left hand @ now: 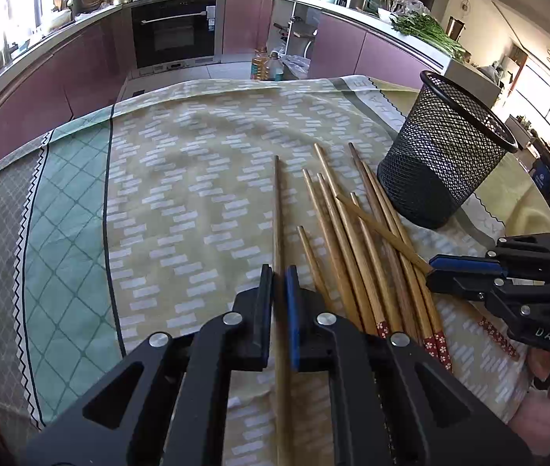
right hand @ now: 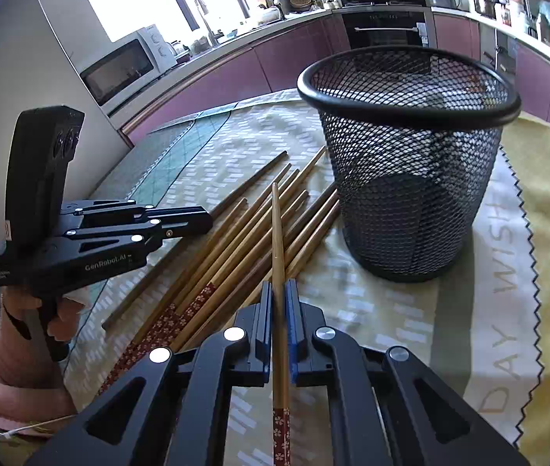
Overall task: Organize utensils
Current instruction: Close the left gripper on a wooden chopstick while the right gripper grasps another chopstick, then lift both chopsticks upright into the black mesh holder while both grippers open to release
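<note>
The left gripper (left hand: 279, 272) was seen clamped on a plain wooden chopstick (left hand: 277, 209), its pads pressed against the stick, which ran forward over the patterned cloth (left hand: 181, 178) spread on the bench. The right gripper (right hand: 278, 287) was likewise closed on a second chopstick (right hand: 277, 233), whose red flowered end showed below the pads and whose tip pointed away over the others. Just beside both grippers a loose pile of chopsticks (left hand: 356, 240) was spread flat on the cloth, several with red flowered ends nearest the cameras. A hand (right hand: 61, 314) in a pink sleeve (right hand: 7, 384) was seen around the handle of the left gripper in the right wrist view. Farther on, a black mesh cup (right hand: 411, 178) stood upright on the cloth, near the tips of the pile but apart from them. Beyond the bench, purple cabinets (left hand: 61, 73) and an oven (left hand: 176, 31) were visible
</note>
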